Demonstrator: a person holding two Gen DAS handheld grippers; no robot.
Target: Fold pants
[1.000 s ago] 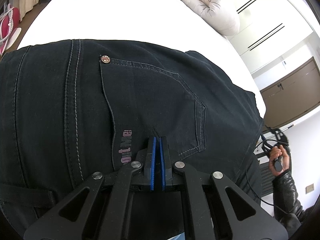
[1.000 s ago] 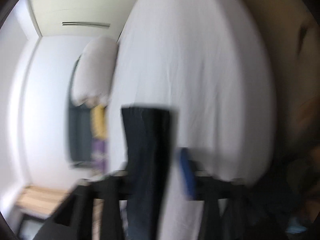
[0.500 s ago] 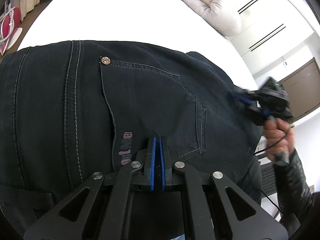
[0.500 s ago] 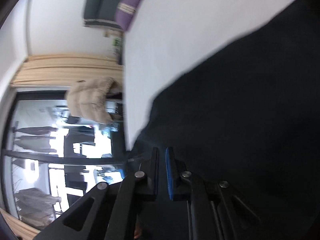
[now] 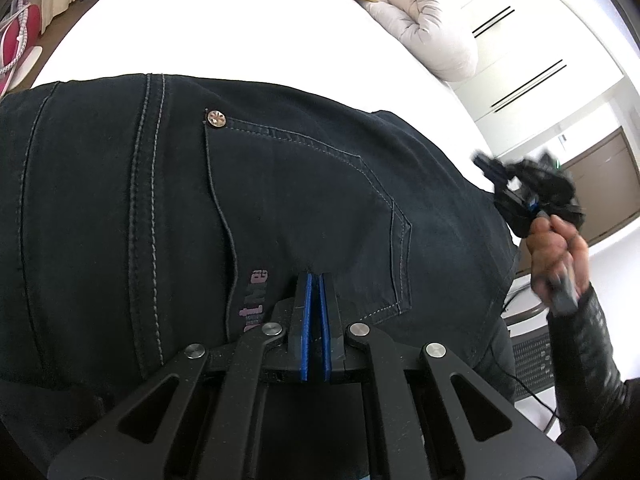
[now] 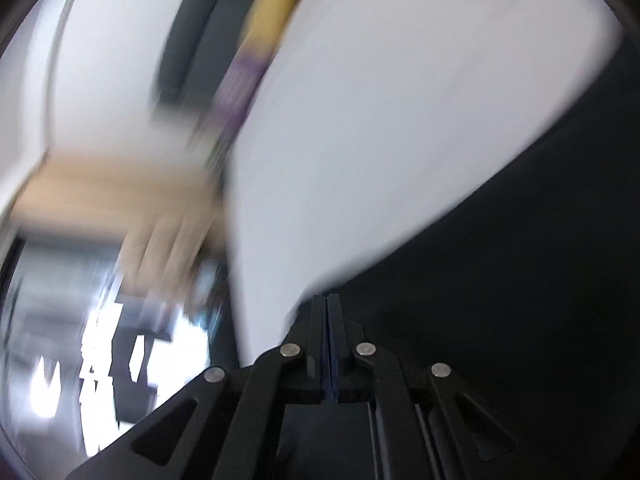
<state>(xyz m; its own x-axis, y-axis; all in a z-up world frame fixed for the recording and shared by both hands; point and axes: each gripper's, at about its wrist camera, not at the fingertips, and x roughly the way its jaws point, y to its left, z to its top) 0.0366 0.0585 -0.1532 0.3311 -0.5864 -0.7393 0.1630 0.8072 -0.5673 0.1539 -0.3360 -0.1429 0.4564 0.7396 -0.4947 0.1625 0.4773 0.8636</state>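
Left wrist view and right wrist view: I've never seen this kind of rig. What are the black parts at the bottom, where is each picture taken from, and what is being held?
No robot here: a person holds a handheld two-finger gripper in each hand, each carrying a fisheye camera looking along its fingers. The black linkage at the bottom is the gripper itself. In the left wrist view, the left gripper is closed, pinching the dark pants near the back pocket; they lie on a white bed. The person's right hand carries the other tool at right. The right wrist view is motion-blurred; the right gripper looks closed at the pants' edge, but whether it grips fabric is unclear.
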